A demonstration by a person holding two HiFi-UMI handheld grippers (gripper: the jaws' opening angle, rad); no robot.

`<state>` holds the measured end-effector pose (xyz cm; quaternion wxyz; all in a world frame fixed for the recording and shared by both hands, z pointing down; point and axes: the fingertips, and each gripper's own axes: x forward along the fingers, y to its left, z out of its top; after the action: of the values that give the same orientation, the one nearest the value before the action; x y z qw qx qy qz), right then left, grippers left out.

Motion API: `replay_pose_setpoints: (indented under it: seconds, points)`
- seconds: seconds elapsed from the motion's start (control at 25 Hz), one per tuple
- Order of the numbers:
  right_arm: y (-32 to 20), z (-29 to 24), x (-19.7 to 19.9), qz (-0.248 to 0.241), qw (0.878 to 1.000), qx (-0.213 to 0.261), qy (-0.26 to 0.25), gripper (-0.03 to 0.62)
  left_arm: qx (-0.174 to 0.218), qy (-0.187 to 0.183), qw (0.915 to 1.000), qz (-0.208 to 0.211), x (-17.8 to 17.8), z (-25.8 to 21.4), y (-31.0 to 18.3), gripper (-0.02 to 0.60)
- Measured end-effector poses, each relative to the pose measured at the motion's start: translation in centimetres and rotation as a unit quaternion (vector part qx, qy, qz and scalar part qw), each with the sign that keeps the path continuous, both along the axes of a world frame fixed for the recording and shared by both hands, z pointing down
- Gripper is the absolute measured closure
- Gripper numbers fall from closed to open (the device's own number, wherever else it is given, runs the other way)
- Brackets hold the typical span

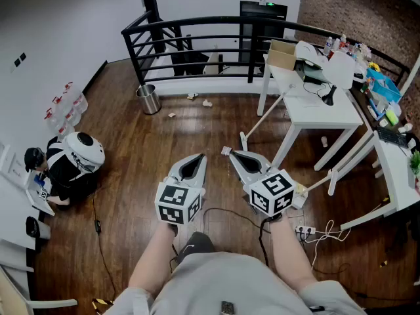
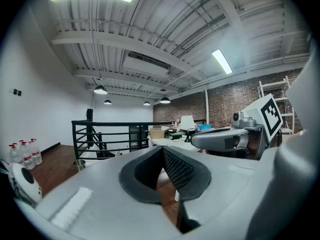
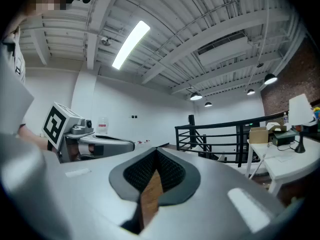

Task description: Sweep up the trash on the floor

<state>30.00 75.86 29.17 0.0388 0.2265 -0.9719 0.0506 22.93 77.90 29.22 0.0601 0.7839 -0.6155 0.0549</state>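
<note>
Start step, no tool held.
- Left gripper [image 1: 195, 158]: fingers [image 2: 176, 168] closed together, empty.
- Right gripper [image 1: 234, 155]: fingers [image 3: 167, 174] closed together, empty.
- Both held level over floor [image 1: 131, 149].
- Trash [image 1: 192, 96]: scraps on floor beside bin [image 1: 149, 100], below railing [image 1: 197, 41], well apart from grippers.
- White pole [image 1: 266, 115] leans at worktop [image 1: 321, 110], likely broom.
- Next, probably: open fingers, grip pole, walk to scraps.

Paper scraps [image 1: 207, 102] lie before the railing [image 1: 252, 51], right of the bin [image 1: 148, 100]. A cardboard box [image 1: 282, 54] sits on the table [image 1: 310, 111].
</note>
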Motion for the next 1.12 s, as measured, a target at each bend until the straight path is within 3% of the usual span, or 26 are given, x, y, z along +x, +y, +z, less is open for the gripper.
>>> replay_pose_setpoints:
  seconds: [0.56, 1.12]
  points:
    - [-8.0, 1.2, -2.5, 0.031, 0.999, -0.014, -0.004, 0.594, -0.003, 0.007, 0.9997, 0.023, -3.3, 1.3, -7.8, 0.575]
    - [-22.9, 1.0, -14.7, 0.103, 0.994, -0.025, 0.031, 0.594, -0.028, 0.037, 0.9946, 0.093, -16.0, 2.1, -23.3, 0.575]
